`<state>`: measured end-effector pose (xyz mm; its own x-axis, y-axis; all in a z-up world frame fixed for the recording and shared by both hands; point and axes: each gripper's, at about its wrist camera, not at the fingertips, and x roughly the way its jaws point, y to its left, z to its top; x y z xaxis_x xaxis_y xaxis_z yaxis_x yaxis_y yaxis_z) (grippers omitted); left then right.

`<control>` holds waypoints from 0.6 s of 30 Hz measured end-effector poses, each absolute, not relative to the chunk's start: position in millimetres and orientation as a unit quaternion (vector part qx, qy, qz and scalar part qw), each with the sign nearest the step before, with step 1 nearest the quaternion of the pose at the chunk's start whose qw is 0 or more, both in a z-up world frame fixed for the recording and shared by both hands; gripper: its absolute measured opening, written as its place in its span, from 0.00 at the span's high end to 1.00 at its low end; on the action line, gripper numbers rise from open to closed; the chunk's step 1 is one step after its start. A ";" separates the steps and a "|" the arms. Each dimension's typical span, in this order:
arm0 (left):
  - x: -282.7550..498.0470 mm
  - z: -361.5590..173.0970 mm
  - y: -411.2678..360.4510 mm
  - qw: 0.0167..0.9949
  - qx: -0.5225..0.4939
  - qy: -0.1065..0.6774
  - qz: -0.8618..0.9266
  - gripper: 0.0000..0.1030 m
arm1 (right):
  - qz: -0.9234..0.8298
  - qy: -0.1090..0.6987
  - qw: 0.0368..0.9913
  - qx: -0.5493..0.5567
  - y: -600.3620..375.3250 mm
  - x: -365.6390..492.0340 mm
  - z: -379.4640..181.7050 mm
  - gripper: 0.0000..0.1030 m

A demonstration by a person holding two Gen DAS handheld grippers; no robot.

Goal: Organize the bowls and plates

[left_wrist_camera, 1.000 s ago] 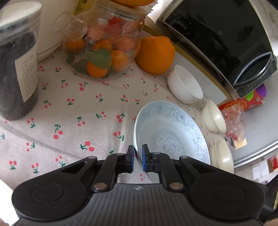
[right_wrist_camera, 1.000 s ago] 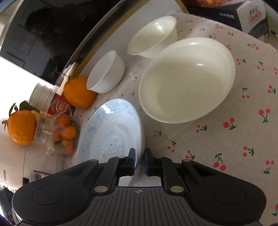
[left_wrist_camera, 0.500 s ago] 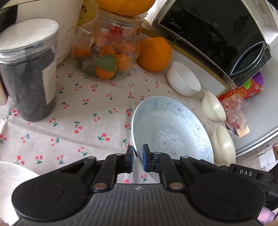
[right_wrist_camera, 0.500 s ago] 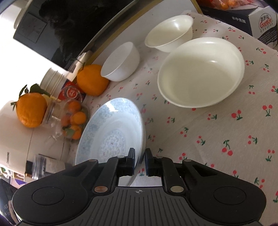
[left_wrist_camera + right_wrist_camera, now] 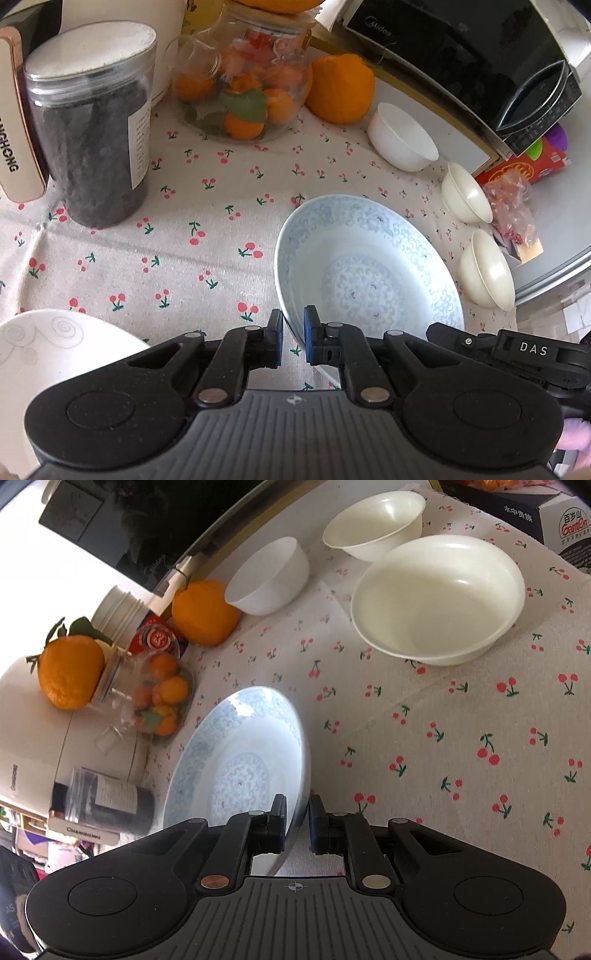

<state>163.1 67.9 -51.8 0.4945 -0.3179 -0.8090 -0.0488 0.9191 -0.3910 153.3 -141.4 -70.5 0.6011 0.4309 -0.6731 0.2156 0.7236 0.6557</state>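
Here I hold the blue plate (image 5: 369, 266) by its rim with both grippers at once. My left gripper (image 5: 293, 334) has its jaws nearly shut, pinching the plate's near left edge. My right gripper (image 5: 297, 821) is likewise almost closed, clamped on the plate's near right edge. The plate looks tilted and lifted off the cherry cloth (image 5: 184, 240), though I cannot tell for certain that no part of it rests on the cloth.

Beyond the plate, far right in the left view, sit a white bowl (image 5: 404, 138) and two cream bowls, one small (image 5: 467, 194) and one nearer (image 5: 487, 269). In the right view the nearer one proves to be a wide cream bowl (image 5: 439, 598), well apart from the plate. A second white plate (image 5: 55, 354) with a swirl pattern lies at the near left, just beside my left gripper. A dark jar (image 5: 92, 125) and a glass jar of oranges (image 5: 243, 81) stand at the far left.

I judge the step in hand to be carrying the blue plate to a stacking place, most likely the white plate at near left. The next move calls for both hands to travel together, keeping the plate level so it does not slip, then lowering it squarely onto the other plate before either grip loosens.
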 end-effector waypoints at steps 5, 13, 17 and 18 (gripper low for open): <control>163.5 -53.1 69.3 0.844 -0.184 0.498 -0.078 0.90 | 0.068 0.444 0.815 0.367 -142.2 154.0 -71.4 0.87; 164.7 -55.6 64.2 0.855 -0.166 0.486 -0.077 0.91 | 0.062 0.448 0.822 0.346 -138.7 158.0 -78.2 0.88; 165.7 -56.9 62.9 0.856 -0.160 0.486 -0.076 0.90 | 0.062 0.449 0.825 0.337 -138.1 159.0 -78.6 0.88; 165.5 -57.1 62.7 0.857 -0.158 0.486 -0.076 0.90 | 0.062 0.448 0.827 0.334 -137.6 158.8 -78.4 0.88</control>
